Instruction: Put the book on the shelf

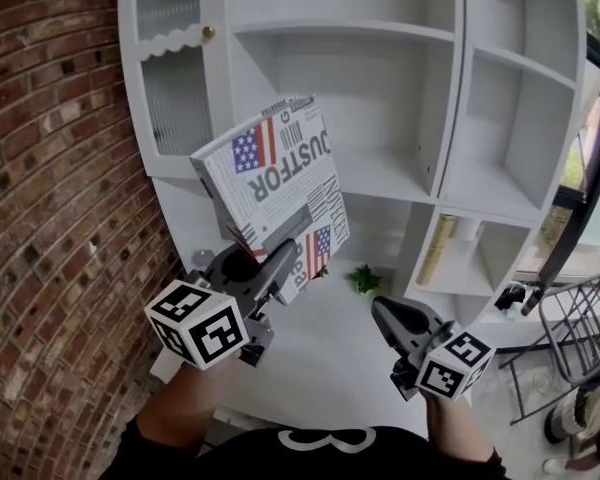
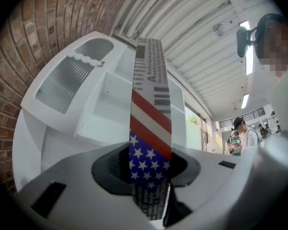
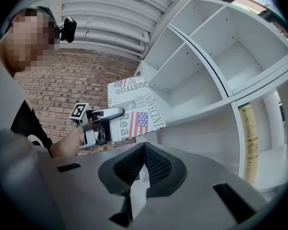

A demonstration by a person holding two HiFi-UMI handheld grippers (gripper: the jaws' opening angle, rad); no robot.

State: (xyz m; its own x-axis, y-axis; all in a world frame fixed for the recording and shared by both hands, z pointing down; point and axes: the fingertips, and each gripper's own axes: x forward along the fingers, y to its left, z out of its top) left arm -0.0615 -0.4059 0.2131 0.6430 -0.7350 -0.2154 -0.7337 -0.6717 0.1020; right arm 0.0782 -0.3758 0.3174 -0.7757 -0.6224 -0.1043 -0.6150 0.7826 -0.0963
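The book [image 1: 275,178], printed like a newspaper with US flags, is held up in the air in front of the white shelf unit [image 1: 380,183], tilted, one corner toward the middle compartment. My left gripper [image 1: 270,263] is shut on its lower edge. The left gripper view shows the book's spine [image 2: 151,123] standing between the jaws. Lower and to the right, my right gripper [image 1: 385,313] is shut and holds nothing. In the right gripper view, the book [image 3: 134,104] and the left gripper [image 3: 103,121] lie beyond the closed right gripper [image 3: 143,152].
A brick wall [image 1: 50,168] runs along the left. The unit has a ribbed-glass door [image 1: 175,98] at upper left. A yellowish roll [image 1: 440,248] stands in a lower compartment, a small green plant [image 1: 363,280] beside it. A wire rack [image 1: 580,328] stands at right.
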